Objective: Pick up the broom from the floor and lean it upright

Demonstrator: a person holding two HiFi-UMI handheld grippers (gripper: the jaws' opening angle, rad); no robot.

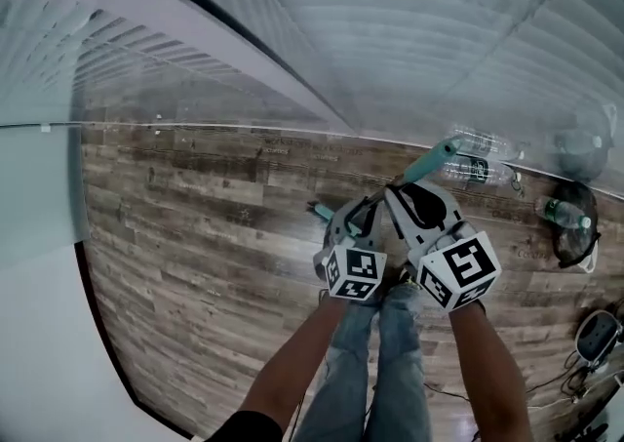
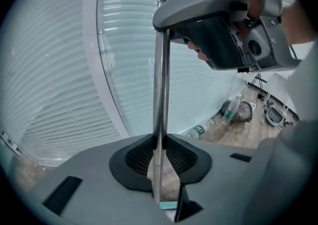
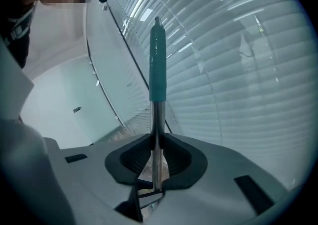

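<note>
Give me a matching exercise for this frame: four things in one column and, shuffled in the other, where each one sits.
Things:
1. left hand-held gripper
2. right hand-held gripper
3. teal grip
4. plastic bottles

Places:
A. lying on the wooden floor at the foot of the blinds
B. shut on the broom's metal pole, just under the teal part
C. at the broom's top end, beyond a gripper's jaws
D. shut on the metal pole, lower down than the other gripper

Pairs: 1-D, 2-B, 3-C, 4-A.
</note>
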